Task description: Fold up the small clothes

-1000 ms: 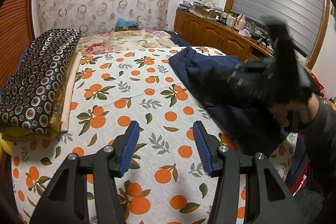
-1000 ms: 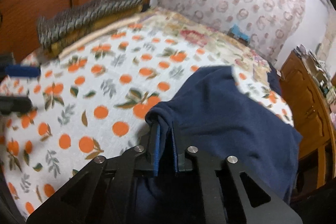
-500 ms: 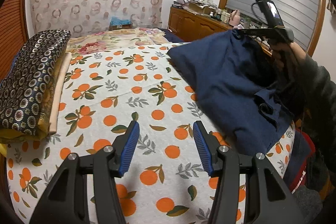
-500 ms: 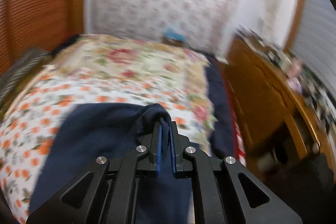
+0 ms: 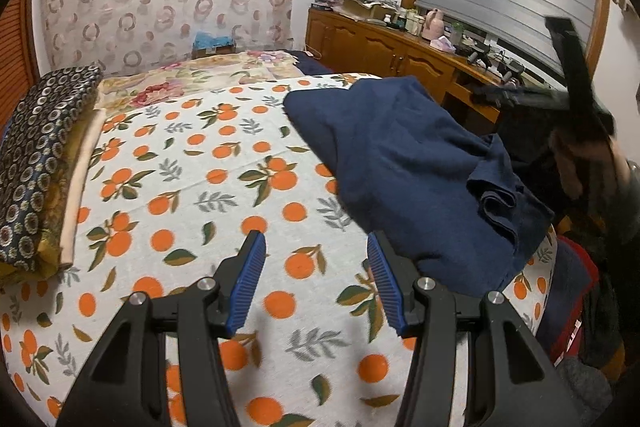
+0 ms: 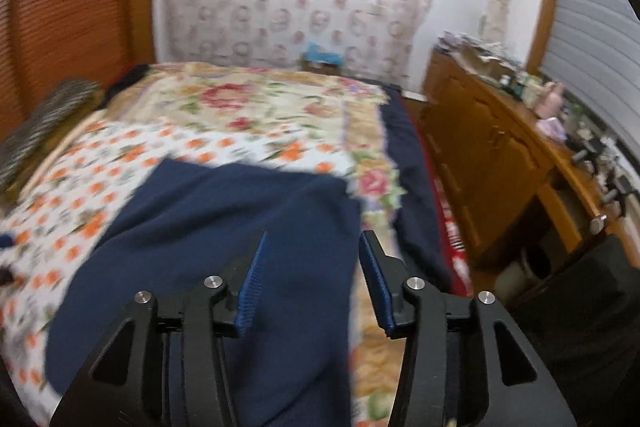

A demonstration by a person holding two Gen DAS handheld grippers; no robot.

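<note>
A navy blue garment [image 5: 400,163] lies spread on the right part of the orange-print bedspread [image 5: 192,187], with a bunched fold near the bed's right edge. My left gripper [image 5: 316,239] hovers open over the bedspread just left of the garment's near hem, with nothing between its fingers. My right gripper [image 6: 315,239] hangs above the same garment [image 6: 224,227]; its jaws are opening and the pads touch no cloth. In the left wrist view a person's hand [image 5: 580,163] holds that gripper, blurred, beyond the bed's right edge.
A folded stack of patterned blankets [image 5: 36,155] lies along the bed's left side. A floral sheet [image 5: 192,79] covers the far end. A cluttered wooden sideboard [image 5: 380,47] runs along the right wall, with a narrow gap to the bed [image 6: 452,227].
The right gripper held a corner of the navy garment, carried it up and to the right, and has now let go; the garment lies flatter. The left gripper drifted slightly toward it.
</note>
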